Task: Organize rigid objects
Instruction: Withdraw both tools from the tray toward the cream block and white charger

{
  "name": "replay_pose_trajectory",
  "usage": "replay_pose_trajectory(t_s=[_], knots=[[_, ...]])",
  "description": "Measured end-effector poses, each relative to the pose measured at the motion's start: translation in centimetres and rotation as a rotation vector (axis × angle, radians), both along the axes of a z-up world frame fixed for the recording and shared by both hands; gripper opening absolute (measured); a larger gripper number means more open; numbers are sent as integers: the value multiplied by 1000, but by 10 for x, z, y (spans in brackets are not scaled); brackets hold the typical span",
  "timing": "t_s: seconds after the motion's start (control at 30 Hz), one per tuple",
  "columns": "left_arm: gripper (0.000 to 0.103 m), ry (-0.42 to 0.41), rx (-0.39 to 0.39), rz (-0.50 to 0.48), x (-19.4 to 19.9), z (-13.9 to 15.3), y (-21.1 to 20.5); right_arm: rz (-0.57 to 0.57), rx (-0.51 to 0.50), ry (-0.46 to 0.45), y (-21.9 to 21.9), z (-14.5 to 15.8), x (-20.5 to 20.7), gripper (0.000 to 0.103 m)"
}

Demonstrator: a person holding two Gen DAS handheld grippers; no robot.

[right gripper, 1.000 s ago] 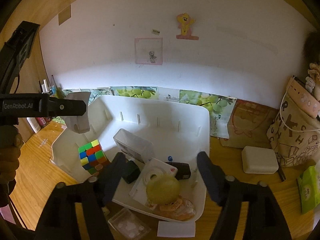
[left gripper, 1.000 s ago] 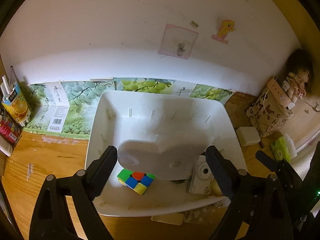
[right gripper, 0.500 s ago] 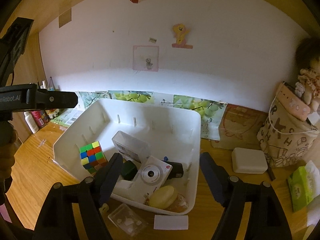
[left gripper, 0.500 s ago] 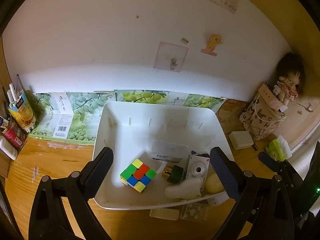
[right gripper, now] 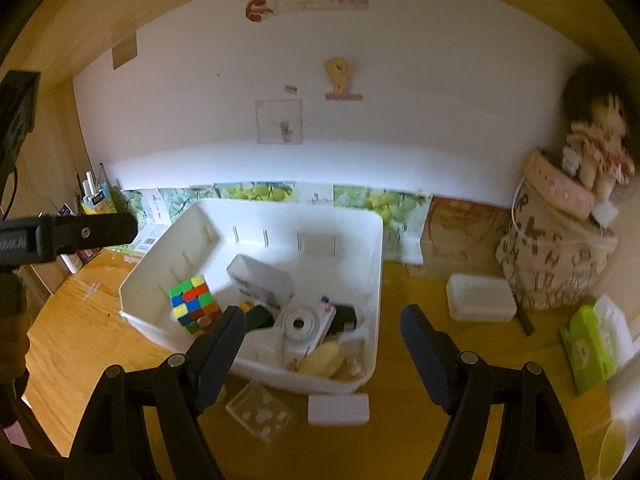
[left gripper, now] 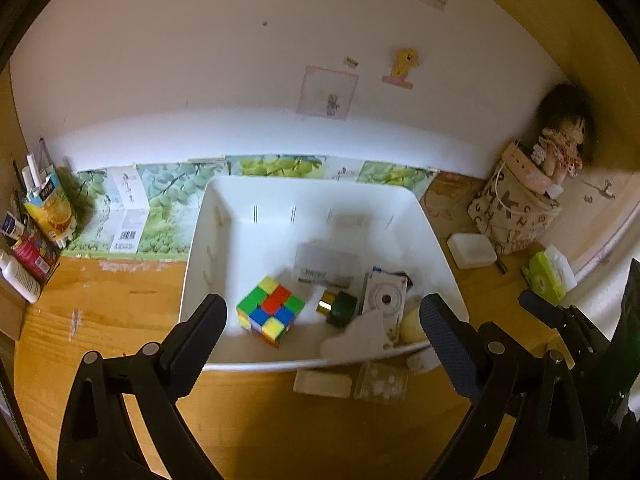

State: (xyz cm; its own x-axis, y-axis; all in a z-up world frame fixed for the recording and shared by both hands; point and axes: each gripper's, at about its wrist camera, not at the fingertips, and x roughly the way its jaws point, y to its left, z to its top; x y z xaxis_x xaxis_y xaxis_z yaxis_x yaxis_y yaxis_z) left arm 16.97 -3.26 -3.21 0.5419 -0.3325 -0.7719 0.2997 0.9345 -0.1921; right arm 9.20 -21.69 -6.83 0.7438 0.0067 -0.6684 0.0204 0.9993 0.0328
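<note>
You see a white bin [left gripper: 200, 248] holding a cube [left gripper: 270, 307] chequered green, red, blue, yellow. White camera [right gripper: 306, 322]; dark green block [left gripper: 341, 307]. Tabletop [left gripper: 100, 304] is orange-brown woodgrain. Backing strip [left gripper: 168, 196] carries green grape print. Both hand-held grippers are black.

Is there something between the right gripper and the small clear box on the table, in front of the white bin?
Nothing visible blocks it. The clear box lies on the table before the white bin, beside a white block. The open right gripper is above them, with only air between.
</note>
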Motion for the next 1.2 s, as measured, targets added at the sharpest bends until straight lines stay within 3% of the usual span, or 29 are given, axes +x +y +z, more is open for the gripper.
replay_pose_trajectory(t_s=[0.5, 1.2], knots=[[98, 158, 40, 30, -25, -41, -1, -21, 137, 178, -7, -34, -21, 80], [98, 359, 131, 71, -18, -108, -17, -11, 151, 345, -29, -87, -8, 80]])
